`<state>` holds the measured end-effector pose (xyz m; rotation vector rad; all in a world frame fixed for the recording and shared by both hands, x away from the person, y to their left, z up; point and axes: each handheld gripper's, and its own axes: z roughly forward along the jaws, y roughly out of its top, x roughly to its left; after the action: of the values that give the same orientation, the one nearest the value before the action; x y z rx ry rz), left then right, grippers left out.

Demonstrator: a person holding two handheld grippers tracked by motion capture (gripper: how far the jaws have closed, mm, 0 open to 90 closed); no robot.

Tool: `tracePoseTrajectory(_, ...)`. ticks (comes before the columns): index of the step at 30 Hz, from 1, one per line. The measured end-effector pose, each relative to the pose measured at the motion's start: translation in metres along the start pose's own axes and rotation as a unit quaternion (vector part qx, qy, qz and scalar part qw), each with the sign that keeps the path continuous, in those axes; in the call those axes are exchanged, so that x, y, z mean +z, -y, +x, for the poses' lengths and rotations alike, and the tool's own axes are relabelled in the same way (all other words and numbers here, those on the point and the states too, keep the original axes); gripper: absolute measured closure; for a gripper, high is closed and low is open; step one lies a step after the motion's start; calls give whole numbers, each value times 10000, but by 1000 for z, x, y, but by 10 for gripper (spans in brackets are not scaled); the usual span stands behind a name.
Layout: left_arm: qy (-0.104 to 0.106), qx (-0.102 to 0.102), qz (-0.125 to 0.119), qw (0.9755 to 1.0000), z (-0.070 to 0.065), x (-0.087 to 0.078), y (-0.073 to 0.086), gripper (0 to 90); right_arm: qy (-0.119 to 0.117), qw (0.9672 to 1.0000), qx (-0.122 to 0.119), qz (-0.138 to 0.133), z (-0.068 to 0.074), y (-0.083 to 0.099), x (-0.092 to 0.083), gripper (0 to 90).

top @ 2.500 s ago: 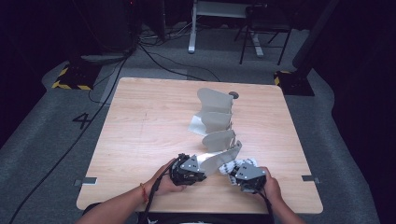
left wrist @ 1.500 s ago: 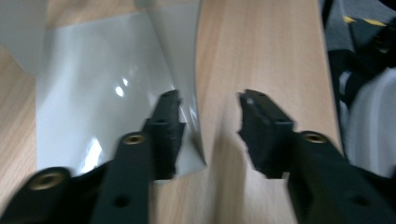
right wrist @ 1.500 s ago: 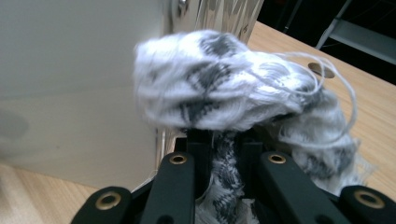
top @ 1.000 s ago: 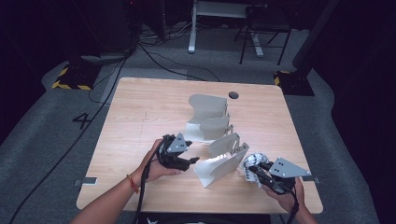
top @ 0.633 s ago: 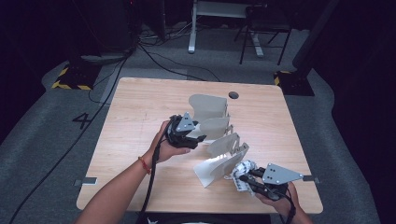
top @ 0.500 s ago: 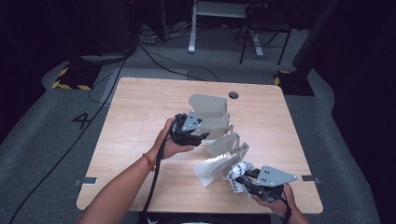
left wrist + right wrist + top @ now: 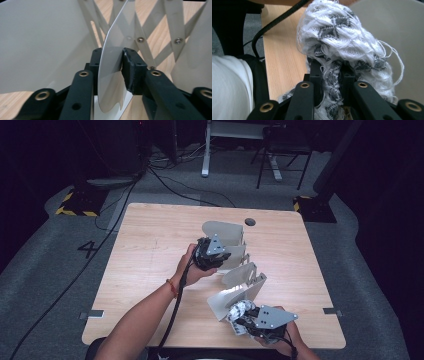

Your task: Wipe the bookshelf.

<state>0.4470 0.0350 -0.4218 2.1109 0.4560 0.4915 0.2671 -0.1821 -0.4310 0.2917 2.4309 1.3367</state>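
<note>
Left claw [image 7: 113,67] moved onto rack panel [image 7: 112,75]; right claw [image 7: 330,75] apparently grips sock [image 7: 342,42].

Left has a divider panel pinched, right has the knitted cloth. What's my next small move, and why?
Probably carry the right hand-held gripper with the knitted cloth up over the nearest slot of the folding rack. The left hand-held gripper, whose jaws have just been closing, pinches a divider panel, steadying the rack.
</note>
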Motion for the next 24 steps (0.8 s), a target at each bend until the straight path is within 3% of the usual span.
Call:
tracePoseTrajectory(4,44,-117,20,9999,-1,-2,-1,773,-165,9998,78,18,10,-3,14,798)
tracePoseTrajectory(9,-248,-360,58,9990,-4,-5,1,805,39,9998,152,107,16,-5,28,799)
tracePoseTrajectory(13,-449,-591,100,9972,-2,-8,2,829,316,9995,21,75,21,-9,32,801)
tracePoseTrajectory(16,-583,-850,100,9946,0,-13,6,859,629,9979,124,33,17,-10,32,801)
tracePoseTrajectory(19,-728,-1000,61,9923,-1,-19,11,880,1061,9942,172,-29,7,-8,30,801)
tracePoseTrajectory(24,-787,-1135,70,9904,-8,-33,19,882,1325,9901,451,-49,-7,-2,21,808)
